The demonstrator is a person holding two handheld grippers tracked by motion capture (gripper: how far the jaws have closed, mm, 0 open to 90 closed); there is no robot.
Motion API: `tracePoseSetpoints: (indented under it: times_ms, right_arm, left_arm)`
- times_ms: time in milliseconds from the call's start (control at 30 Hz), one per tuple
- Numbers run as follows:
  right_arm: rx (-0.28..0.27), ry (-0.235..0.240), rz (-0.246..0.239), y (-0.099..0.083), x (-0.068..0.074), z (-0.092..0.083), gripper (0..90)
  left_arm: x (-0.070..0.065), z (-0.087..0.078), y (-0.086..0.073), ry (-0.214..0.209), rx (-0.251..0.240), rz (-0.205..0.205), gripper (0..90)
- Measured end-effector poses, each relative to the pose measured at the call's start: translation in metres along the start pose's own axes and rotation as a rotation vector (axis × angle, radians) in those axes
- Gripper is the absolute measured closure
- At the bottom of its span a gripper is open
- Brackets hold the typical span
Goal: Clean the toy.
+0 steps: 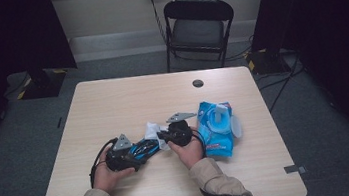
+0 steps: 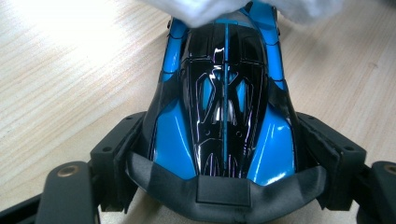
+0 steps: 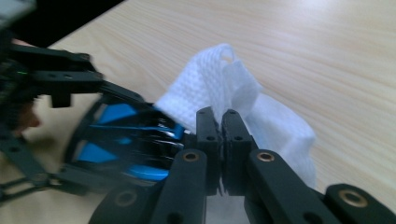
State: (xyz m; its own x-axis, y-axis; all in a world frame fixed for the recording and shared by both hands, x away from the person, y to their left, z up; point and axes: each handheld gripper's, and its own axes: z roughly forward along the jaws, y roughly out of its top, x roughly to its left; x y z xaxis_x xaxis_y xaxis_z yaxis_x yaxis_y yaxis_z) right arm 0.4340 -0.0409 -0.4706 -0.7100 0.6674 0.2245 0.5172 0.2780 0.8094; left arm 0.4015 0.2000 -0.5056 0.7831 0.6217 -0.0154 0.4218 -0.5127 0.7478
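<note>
Toy car (image 2: 224,116), blue and black, is sitting low on the table (image 1: 127,96), near its front-middle, clamped by its sides between the left gripper (image 2: 224,154) jaws. In the high view the car (image 1: 143,148) is lying between both hands. White wipe (image 3: 224,88) is resting on the car's far end, covering the nose; that end is hidden in the left gripper view. Right gripper (image 3: 223,126) is pinching the wipe, jaws pressed together on the cloth. Its view is blurring on the left side, so the car's (image 3: 126,140) details there are hard to read. Wipe pack (image 1: 216,125), blue, is lying just right of the right gripper (image 1: 163,137), flap up. Wide bare tabletop is stretching behind and to the left; front edge is close to the forearms. A chair (image 1: 198,24) is standing beyond the far edge. Both room sides are too dark to make out.
</note>
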Motion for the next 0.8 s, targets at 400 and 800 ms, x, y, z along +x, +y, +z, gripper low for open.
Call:
tracePoseSetpoints:
  times_ms: [400,800]
  right_arm:
    - [0.015,0.207,-0.061,0.010,0.044,0.005,87.9]
    - [0.085,0.233,-0.038,-0.005,0.048,0.044,87.2]
  left_arm:
    - [0.000,0.000,0.000,0.002,0.000,0.002,23.2]
    - [0.000,0.000,0.000,0.009,0.001,0.006,23.2]
